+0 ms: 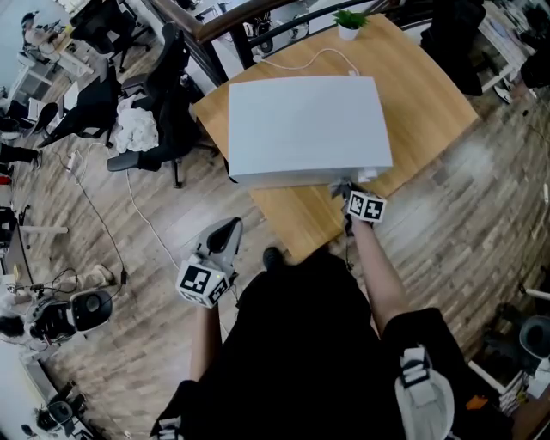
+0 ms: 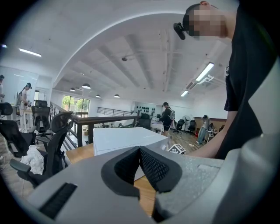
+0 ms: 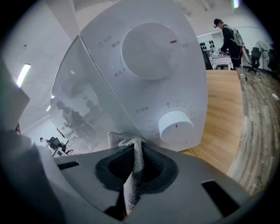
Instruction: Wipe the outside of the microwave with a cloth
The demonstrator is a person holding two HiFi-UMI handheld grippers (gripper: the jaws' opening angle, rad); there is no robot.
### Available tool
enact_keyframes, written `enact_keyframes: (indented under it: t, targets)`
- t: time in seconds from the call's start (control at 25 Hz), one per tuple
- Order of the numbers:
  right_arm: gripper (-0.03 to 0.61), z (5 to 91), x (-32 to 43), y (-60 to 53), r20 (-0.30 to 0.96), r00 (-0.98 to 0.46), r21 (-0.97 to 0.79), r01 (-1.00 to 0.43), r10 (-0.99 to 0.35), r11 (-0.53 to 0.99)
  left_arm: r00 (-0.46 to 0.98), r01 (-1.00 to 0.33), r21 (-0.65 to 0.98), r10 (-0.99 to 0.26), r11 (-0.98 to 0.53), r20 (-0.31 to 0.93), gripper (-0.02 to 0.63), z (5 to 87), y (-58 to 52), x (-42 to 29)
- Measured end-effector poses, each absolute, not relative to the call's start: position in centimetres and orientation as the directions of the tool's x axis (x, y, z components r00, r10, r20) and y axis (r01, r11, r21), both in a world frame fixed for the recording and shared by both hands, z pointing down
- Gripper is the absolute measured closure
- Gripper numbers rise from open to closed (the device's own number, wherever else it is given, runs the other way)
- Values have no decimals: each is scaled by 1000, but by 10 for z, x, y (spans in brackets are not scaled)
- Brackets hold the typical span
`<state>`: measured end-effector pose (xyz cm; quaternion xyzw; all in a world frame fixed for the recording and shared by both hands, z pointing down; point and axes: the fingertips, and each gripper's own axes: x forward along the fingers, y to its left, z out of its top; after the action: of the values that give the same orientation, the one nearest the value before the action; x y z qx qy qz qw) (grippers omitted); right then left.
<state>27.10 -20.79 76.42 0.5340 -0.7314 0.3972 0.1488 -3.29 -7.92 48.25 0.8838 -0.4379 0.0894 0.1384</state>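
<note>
In the head view, a white microwave (image 1: pixel 305 125) sits on a wooden table (image 1: pixel 430 94). A small potted plant (image 1: pixel 348 21) stands at the table's far corner, and a white cable (image 1: pixel 301 60) trails behind the oven. The right gripper (image 1: pixel 352 199) is up against the microwave's front, near its lower right corner. The left gripper (image 1: pixel 219 249) is held low and well apart from the table, over the plank floor (image 1: pixel 112 215). A black office chair (image 1: pixel 163 94) stands left of the table.

In the left gripper view, the left gripper (image 2: pixel 140 151) has its jaws pressed together with nothing between them. Beyond them lie the microwave's white top and the other gripper's marker cube (image 2: pixel 176 148).

In the right gripper view, the right gripper (image 3: pixel 133 151) is clamped on a grey cloth (image 3: pixel 131 166), whose folded top pokes out above the jaws. It lies just before the seam between the glass door (image 3: pixel 83 100) and the control panel. A large dial (image 3: pixel 151 43) sits above a smaller knob (image 3: pixel 175 127). Whether the cloth touches the panel cannot be told.
</note>
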Motion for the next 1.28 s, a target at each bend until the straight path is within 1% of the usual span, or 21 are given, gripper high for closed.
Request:
enact_keyframes:
  t: [0.76,1.28]
  targets:
    - [561,778,286,-210,653,-437,-441,-883,-619,158,538,-843,167,-795,-511,280,612,485,-74,2]
    - [561,808,281,-211,678,-475,-446,-873,-561,199,413,-910,161,-857,-381,307,612,498,-43,-12]
